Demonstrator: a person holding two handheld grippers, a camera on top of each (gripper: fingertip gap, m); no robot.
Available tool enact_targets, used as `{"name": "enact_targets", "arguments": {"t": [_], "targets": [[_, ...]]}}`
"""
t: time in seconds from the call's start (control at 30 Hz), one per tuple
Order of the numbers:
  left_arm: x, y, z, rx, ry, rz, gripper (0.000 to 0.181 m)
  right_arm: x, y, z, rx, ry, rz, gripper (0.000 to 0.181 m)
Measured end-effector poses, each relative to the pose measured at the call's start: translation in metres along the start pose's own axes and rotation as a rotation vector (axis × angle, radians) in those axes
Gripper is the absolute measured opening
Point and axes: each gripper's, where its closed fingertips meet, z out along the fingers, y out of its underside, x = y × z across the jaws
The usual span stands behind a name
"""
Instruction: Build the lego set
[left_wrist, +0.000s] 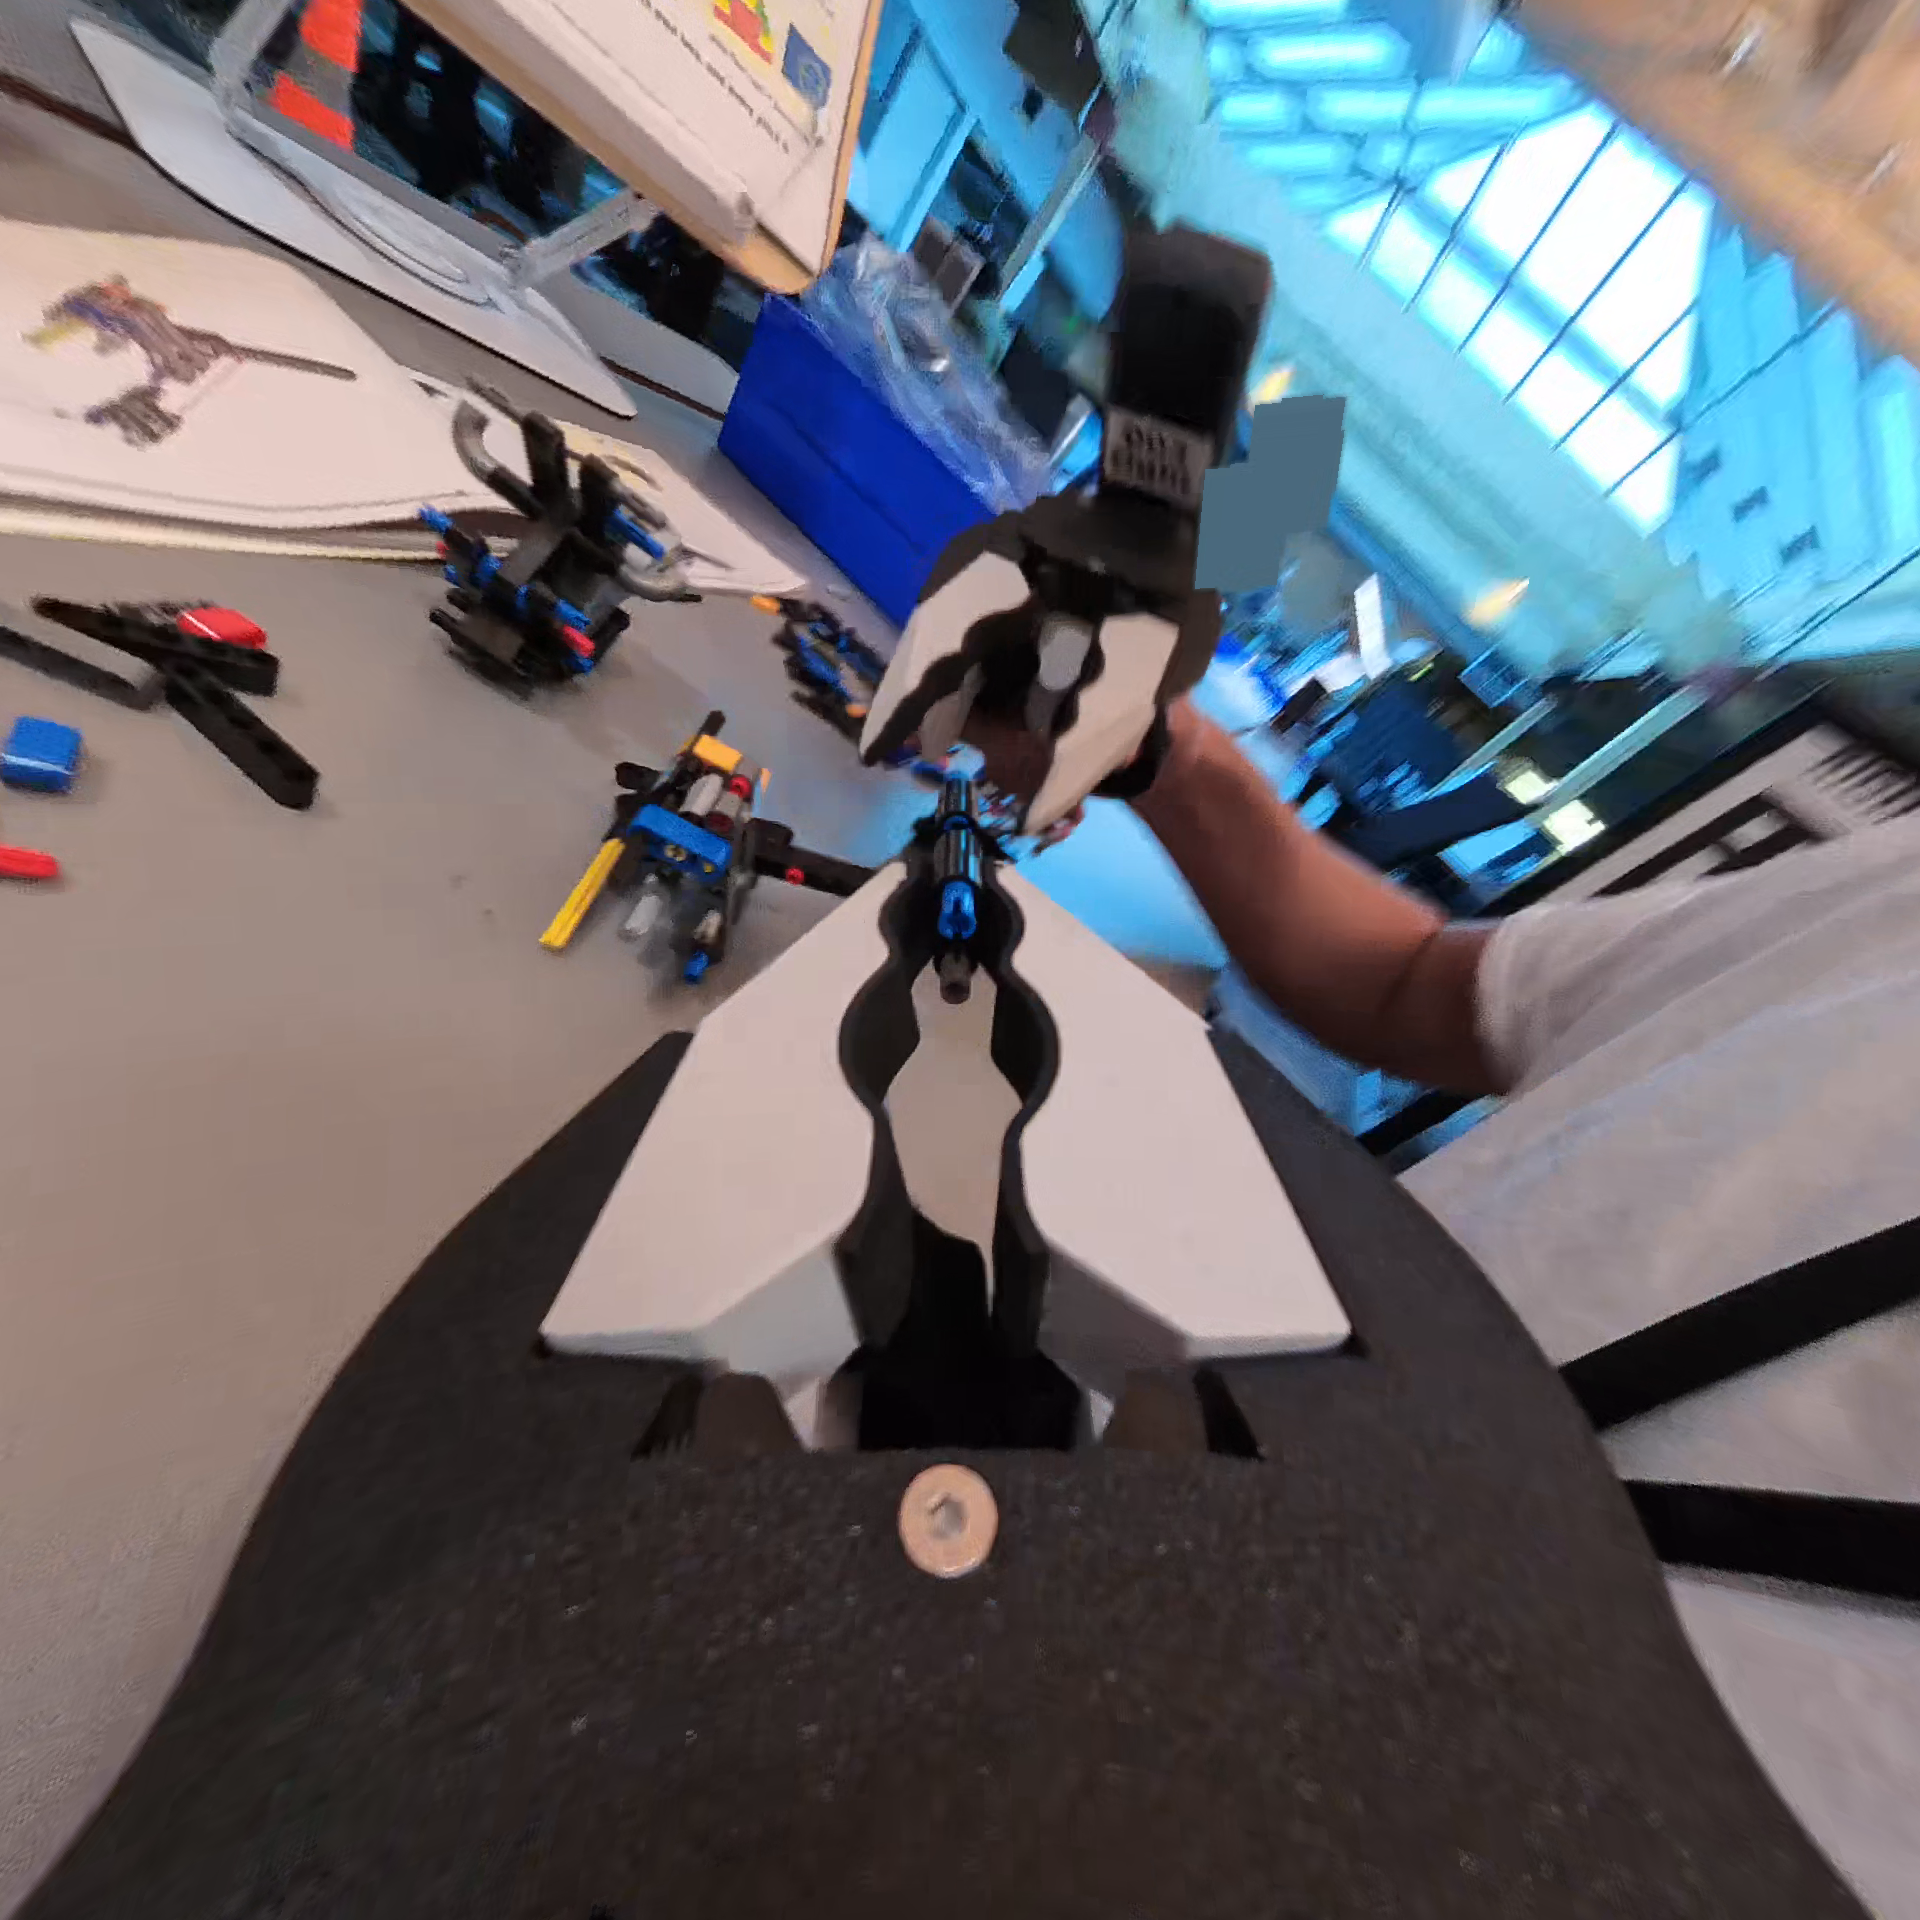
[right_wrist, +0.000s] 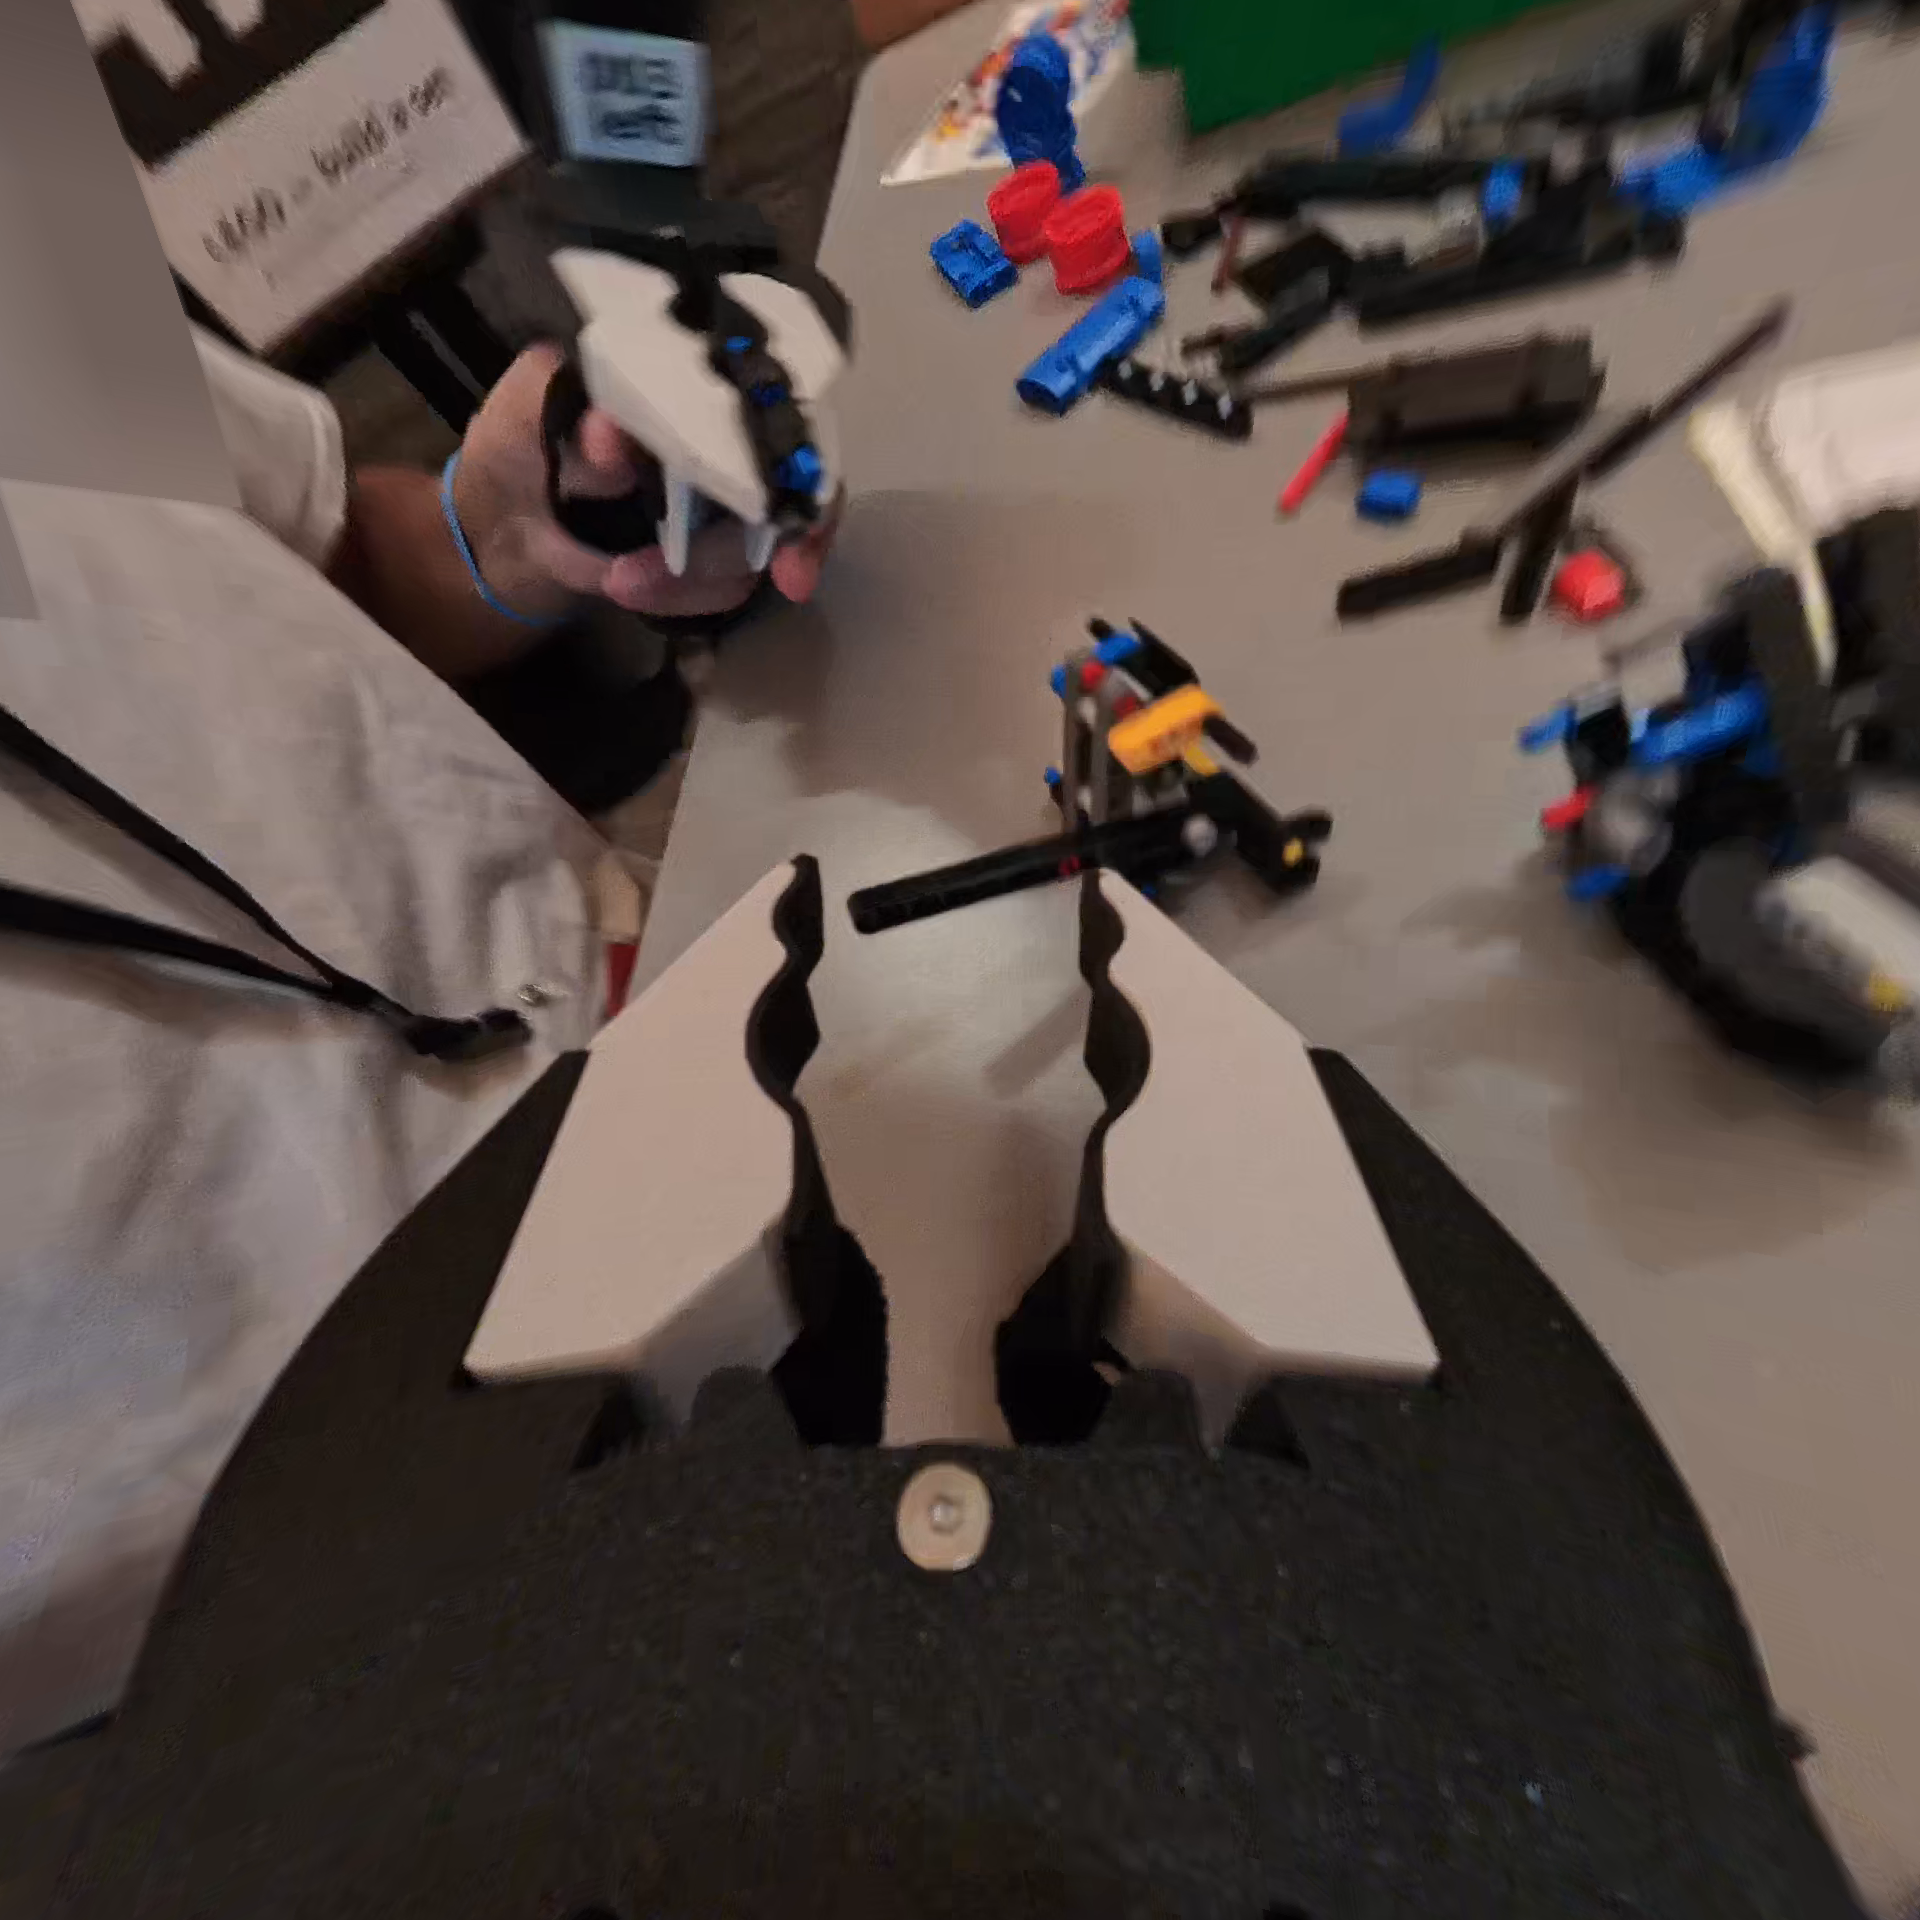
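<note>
My left gripper (left_wrist: 954, 885) is shut on a small black part with blue pins (left_wrist: 956, 868) and holds it in the air above the table edge. My right gripper (left_wrist: 971, 764) hangs just beyond that part, open and empty, tips close to its far end. In the right wrist view my right gripper (right_wrist: 945, 894) is open over the grey table, and the left gripper (right_wrist: 753, 499) with the black and blue part (right_wrist: 779, 436) is up at the left. A small sub-assembly with a yellow block (right_wrist: 1153, 769) and a black rod (right_wrist: 977, 883) lies just past my right fingertips.
A black frame assembly (left_wrist: 540, 582), black beams with a red piece (left_wrist: 197, 655), a blue brick (left_wrist: 42, 753) and an open instruction booklet (left_wrist: 156, 395) lie on the table. Red wheels (right_wrist: 1060, 229), a long black chassis (right_wrist: 1455, 218) and a blue-black assembly (right_wrist: 1745, 790) lie to the right. Tip to tip, the grippers are about 9 cm apart. From either gripper's tips it is about 15 cm to the blue brick (left_wrist: 42, 753). My right wrist view (right_wrist: 1389, 499) looks at it from another angle.
</note>
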Motion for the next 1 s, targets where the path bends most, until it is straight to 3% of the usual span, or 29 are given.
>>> {"name": "enact_targets", "arguments": {"t": [0.1, 0.27, 0.33, 0.5, 0.63, 0.8, 1.0], "targets": [[0.006, -0.009, 0.002, 0.063, 0.121, -0.150, 0.005, -0.020, -0.029, 0.000, 0.090, 0.024, -0.190, 0.041], [0.027, -0.011, 0.011, 0.063, 0.275, -0.244, 0.005, -0.053, -0.070, 0.017, 0.221, -0.118, -0.247, 0.035], [0.032, -0.009, 0.013, 0.056, 0.302, -0.252, 0.005, -0.054, -0.072, 0.022, 0.241, -0.145, -0.239, 0.033], [0.038, 0.001, 0.018, 0.026, 0.268, -0.139, 0.005, -0.061, -0.069, 0.028, 0.246, -0.332, 0.006, 0.020], [0.041, 0.005, 0.021, 0.008, 0.233, -0.047, 0.005, -0.062, -0.061, 0.034, 0.221, -0.286, -0.011, 0.007], [0.040, 0.006, 0.019, -0.016, 0.170, 0.095, 0.006, -0.063, -0.061, 0.035, 0.225, -0.294, 0.039, 0.006], [0.039, 0.005, 0.018, 0.004, 0.182, 0.048, 0.006, -0.063, -0.062, 0.034, 0.239, -0.288, 0.034, 0.006]]}}
